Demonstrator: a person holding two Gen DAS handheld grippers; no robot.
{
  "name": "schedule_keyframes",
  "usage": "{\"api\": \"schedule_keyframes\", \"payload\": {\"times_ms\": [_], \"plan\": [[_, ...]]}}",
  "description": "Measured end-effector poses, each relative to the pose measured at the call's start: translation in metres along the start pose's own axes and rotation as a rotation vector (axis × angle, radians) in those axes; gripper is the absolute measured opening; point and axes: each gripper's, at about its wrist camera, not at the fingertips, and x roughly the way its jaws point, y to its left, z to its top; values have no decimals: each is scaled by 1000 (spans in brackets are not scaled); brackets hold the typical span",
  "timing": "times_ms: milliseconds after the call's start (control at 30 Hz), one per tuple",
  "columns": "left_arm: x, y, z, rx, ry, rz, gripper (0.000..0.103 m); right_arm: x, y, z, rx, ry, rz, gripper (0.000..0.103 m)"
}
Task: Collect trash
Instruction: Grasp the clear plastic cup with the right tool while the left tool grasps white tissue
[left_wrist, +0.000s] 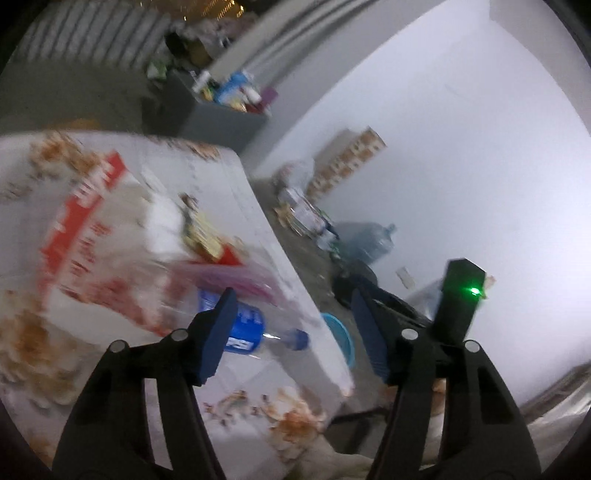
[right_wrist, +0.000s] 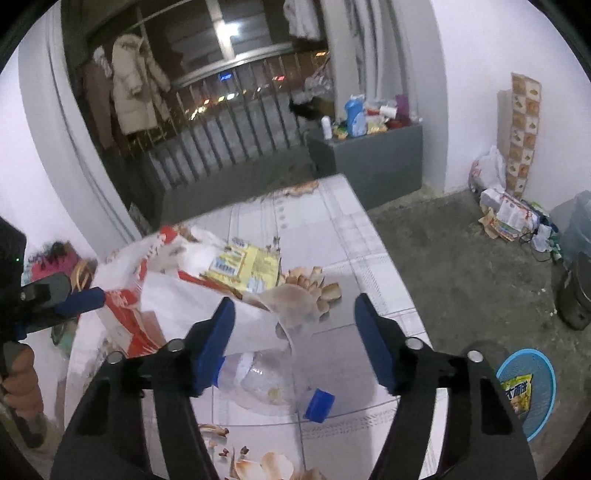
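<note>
Two hand-held grippers, both gaping, are hovering over our tabletop (right_wrist: 332, 229).
We are seeing the bottle (right_wrist: 273, 380) lying flat, its blue cap (right_wrist: 318, 405) pointing toward the basket (right_wrist: 543, 391).

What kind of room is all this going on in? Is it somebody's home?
Probably a lived-in home, seemingly a bare room beside an enclosed balcony. Coats hang by a railed night window, a patterned cloth covers the table, and a big water jug sits on the concrete floor.

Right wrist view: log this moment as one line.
right tongs: open, above plastic bottle | left tongs: open, empty | bottle: lying on table, uncollected | blue basket: on floor
</note>
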Motion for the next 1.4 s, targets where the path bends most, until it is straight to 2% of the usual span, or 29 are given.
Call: {"api": "schedule_keyframes", "payload": {"times_ms": [100, 233, 367, 500, 667, 800, 1033, 1100, 1300, 1400], "plan": [[18, 4, 0, -47, 42, -32, 58, 17, 0, 0, -18, 48, 15, 53], [36, 7, -1, -68, 80, -28, 55, 38, -1, -2, -41, 97, 42, 49], [50, 5, 1, -43, 105, 21, 46, 63, -5, -5, -43, 155, 62, 45], [62, 9, 2, -42, 140, 69, 31, 81, -5, -8, -42, 198, 81, 40], [68, 13, 1, -39, 165, 90, 19, 97, -3, -11, -42, 225, 72, 32], [63, 7, 0, 7, 159, 112, 14, 102, -3, -12, -36, 235, 62, 24], [51, -2, -4, 98, 170, 169, 16, 104, -6, -12, -10, 241, 42, 14], [43, -4, -6, 116, 171, 185, 31, 105, -7, -13, -4, 244, 40, 11], [10, -11, 1, 170, 98, 136, 39, 104, -6, -14, -1, 239, 38, 10], [2, -12, 11, 175, 48, 150, 39, 104, -6, -14, -5, 240, 39, 9]]}}
